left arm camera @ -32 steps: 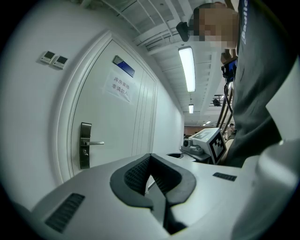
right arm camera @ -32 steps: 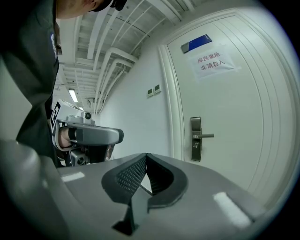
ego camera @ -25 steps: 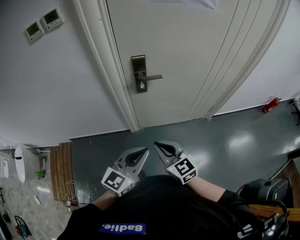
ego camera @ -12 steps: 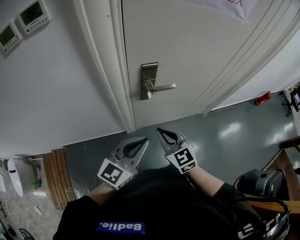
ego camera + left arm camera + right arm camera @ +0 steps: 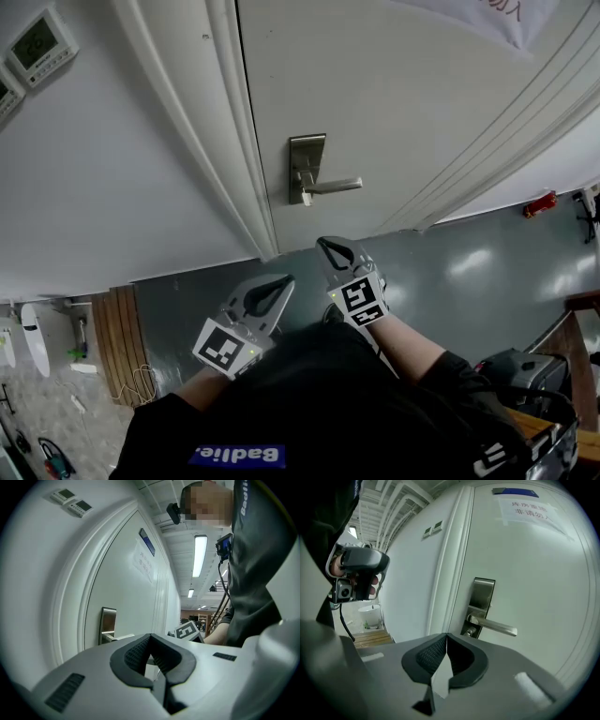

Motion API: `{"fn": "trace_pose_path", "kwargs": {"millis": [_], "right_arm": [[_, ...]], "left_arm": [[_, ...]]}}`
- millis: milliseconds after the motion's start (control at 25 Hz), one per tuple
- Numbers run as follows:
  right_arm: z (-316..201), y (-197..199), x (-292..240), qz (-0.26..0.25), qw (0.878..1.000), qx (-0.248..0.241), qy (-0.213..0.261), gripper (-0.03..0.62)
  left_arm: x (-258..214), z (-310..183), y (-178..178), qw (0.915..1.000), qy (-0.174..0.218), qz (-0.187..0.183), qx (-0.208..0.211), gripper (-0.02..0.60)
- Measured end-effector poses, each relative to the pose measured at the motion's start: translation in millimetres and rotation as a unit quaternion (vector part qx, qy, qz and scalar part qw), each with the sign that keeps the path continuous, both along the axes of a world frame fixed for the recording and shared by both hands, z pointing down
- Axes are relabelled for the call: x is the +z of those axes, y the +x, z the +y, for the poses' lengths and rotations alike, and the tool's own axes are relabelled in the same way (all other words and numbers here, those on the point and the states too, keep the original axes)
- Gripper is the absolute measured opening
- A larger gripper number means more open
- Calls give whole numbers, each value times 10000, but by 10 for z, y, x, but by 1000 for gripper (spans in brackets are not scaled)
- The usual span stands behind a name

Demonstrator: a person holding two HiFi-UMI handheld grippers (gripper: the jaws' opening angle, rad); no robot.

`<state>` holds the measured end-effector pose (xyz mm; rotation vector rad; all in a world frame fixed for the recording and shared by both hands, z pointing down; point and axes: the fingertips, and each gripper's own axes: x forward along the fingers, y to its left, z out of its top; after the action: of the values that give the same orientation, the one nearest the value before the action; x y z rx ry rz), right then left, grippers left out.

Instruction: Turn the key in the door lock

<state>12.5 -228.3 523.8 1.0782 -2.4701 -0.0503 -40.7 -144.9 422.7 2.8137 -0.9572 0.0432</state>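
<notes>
**Q:** Head view, what goes in the log?
**A:** Door (image 5: 394, 112) closed. The lock plate (image 5: 307, 167) with its lever (image 5: 336, 186) is ahead of both tongs. Right tongs (image 5: 326, 245) are the nearer, short of the plate. Left tongs (image 5: 287, 279) are lower and well apart from it. Neither touches anything.

**Q:** Left gripper view?
**A:** Left tongs (image 5: 150, 637): tips together, nothing in them. Lock plate (image 5: 108, 623) lies left of their line.

**Q:** Right gripper view?
**A:** Right tongs (image 5: 446, 636): pressed together, empty. The keyhole cylinder (image 5: 469, 631) sits just under the lever (image 5: 494, 626). Too small for me to tell whether a key stands in it.

**Q:** Risks?
**A:** My judgement: with the tips together I cannot take a key, so I must part them before arriving or I will jab the cylinder. A high approach would knock the lever. A shallow pinch on a thin key could slip when turned.
</notes>
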Motion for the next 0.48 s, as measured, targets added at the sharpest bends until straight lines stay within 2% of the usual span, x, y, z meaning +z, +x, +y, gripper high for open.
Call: {"fn": "trace_pose_path", "kwargs": {"millis": [240,480], "right_arm": [[-301,55,218,444,9990,-98,-5,3],[-555,-20,411,824,9966,-18,66,35]], "left_arm": [[24,-128,49,9997,-51,-140,-202,-6],[36,-183,34,9995,-49,-179,-268,-6]]}}
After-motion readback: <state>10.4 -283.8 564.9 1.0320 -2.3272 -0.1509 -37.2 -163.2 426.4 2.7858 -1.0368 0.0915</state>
